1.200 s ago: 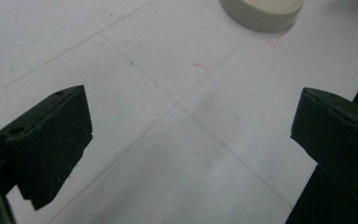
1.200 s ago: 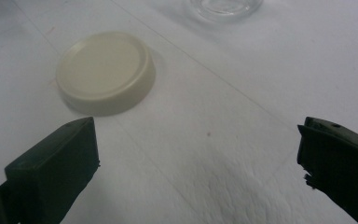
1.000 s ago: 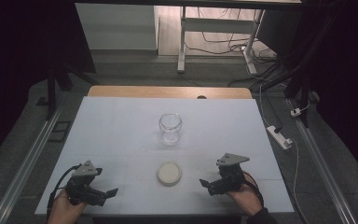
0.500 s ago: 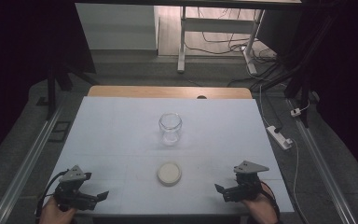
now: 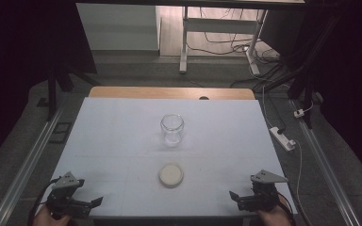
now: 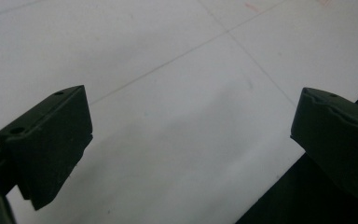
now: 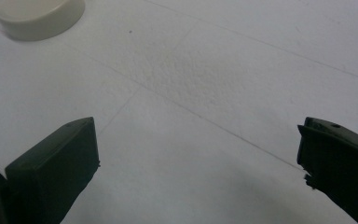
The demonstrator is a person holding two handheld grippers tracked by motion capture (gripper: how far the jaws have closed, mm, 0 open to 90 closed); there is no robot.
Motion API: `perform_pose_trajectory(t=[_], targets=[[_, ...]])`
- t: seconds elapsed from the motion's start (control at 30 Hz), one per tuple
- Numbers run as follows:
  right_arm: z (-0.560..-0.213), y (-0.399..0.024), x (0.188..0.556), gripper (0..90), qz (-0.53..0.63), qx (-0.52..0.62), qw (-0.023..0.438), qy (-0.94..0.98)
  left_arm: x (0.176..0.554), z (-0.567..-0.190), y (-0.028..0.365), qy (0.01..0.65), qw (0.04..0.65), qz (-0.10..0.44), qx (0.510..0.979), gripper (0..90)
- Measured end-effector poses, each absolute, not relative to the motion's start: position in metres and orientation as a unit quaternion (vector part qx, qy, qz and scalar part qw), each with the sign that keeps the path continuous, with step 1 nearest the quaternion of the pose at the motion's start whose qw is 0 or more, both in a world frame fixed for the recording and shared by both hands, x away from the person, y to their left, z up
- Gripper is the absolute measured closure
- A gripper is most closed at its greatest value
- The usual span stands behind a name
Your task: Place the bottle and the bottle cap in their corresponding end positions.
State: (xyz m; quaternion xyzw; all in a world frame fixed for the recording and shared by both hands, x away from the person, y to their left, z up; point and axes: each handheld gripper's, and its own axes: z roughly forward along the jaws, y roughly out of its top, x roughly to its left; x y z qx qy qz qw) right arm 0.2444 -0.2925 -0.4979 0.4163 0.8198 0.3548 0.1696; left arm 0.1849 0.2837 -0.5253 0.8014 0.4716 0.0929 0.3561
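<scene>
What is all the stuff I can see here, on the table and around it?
clear glass jar: 1, transparent, upright and lidless, middle of the table
round cream lid: 1, off-white, flat on the table, nearer the person than the jar, apart from it
white table: 1, white top, wooden strip at the far edge
white power strip: 1, on the floor right of the table
left gripper: 1, black, open, near-left corner
right gripper: 1, black, open, near-right corner
hands: 2, holding the grippers at the bottom edge
</scene>
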Motion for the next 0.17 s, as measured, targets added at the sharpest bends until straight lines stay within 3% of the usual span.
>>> perform_pose_trajectory(t=[0.17], targets=[[-0.4974,-0.2969,0.2417,0.0,0.356,0.424,0.168,0.816,0.1832,-0.5254,0.2845,0.475,0.353,0.095,0.800,0.1]])
